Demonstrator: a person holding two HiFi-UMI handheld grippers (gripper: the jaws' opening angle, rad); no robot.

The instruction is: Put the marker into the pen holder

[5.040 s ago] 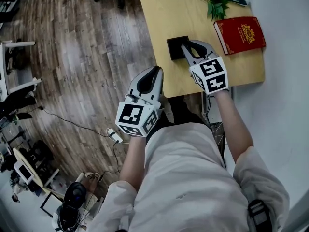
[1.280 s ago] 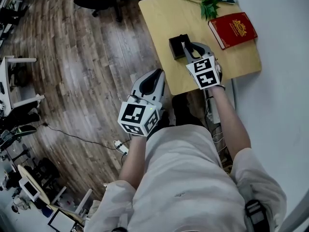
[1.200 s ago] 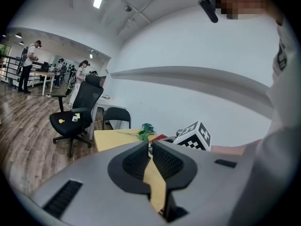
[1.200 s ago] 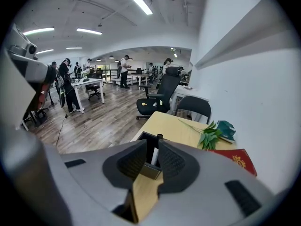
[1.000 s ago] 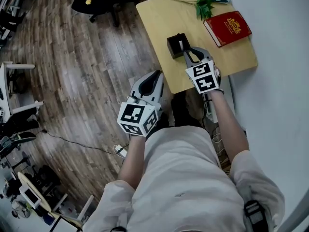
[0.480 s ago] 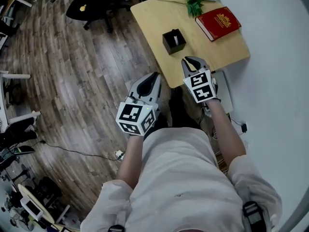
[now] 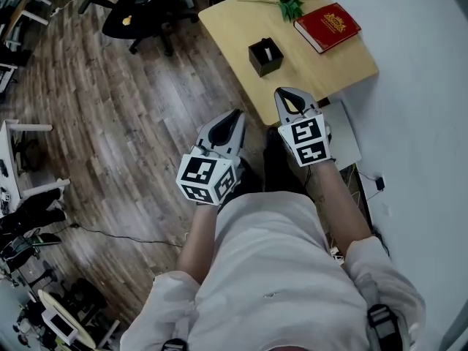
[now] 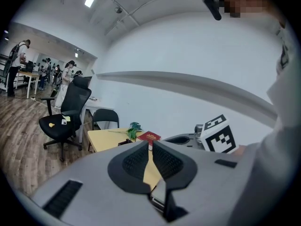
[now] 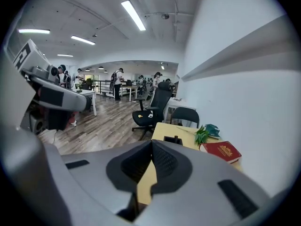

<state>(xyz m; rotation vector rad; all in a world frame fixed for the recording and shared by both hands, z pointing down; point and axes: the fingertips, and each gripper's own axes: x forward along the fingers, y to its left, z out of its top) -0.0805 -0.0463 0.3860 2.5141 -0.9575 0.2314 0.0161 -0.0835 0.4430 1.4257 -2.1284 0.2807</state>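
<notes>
Well, you held both grippers low in front of your body, well apart from the pen holder [image 7: 264, 57]; the left gripper [image 7: 235, 115] was over the wooden floor [image 7: 110, 123], beside the near edge of the table [image 7: 322, 75], and its jaws were closed together with nothing between them; the right gripper [image 7: 281, 93] had its tips over that near edge in the head view, and its jaws were pressed together too, also empty. The marker [image 7: 268, 51] stood inside the pen holder, seen only as a small white piece in the black box; the holder sat about in the middle of the table. Beyond it a red book [image 7: 327, 26] lay flat on the wall side, and a green plant stem [image 7: 287, 4] lay at the far end, near the book. A black office chair [image 7: 139, 9] stood on the floor beside the table's far corner.
</notes>
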